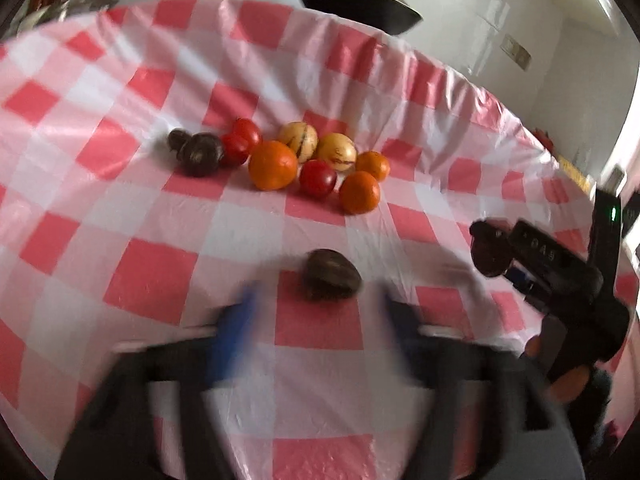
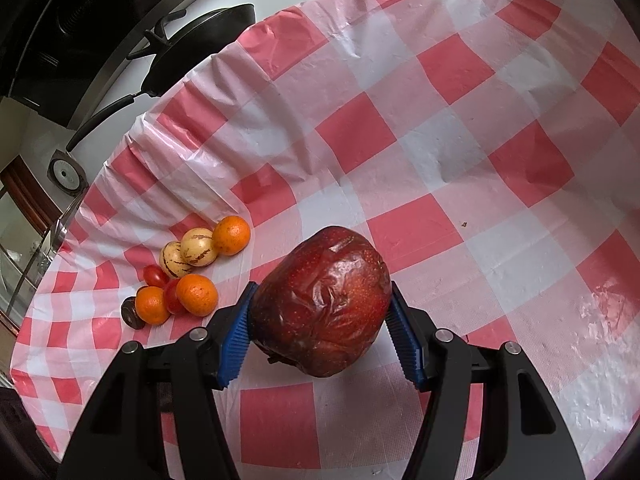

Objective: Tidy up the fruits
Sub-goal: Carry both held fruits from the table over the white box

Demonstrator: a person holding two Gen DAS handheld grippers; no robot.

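Observation:
In the left wrist view my left gripper (image 1: 318, 300) is blurred and stands open. A dark brown fruit (image 1: 332, 274) lies on the checked cloth (image 1: 152, 280) just ahead of its blue pads (image 1: 236, 320), which do not touch it. Further back is a cluster: dark fruits (image 1: 198, 152), red tomatoes (image 1: 318, 178), oranges (image 1: 273, 165) and yellow striped melons (image 1: 298, 140). My right gripper (image 2: 322, 286) is shut on a wrinkled dark red apple (image 2: 324, 300) just above the cloth. The same cluster (image 2: 192, 272) lies to its left.
A black pan (image 1: 360, 0) (image 2: 200, 44) sits beyond the far edge of the cloth on a white counter. The right gripper's body (image 1: 560, 280) shows at the right edge of the left wrist view. Bare cloth (image 2: 480, 140) spreads to the right.

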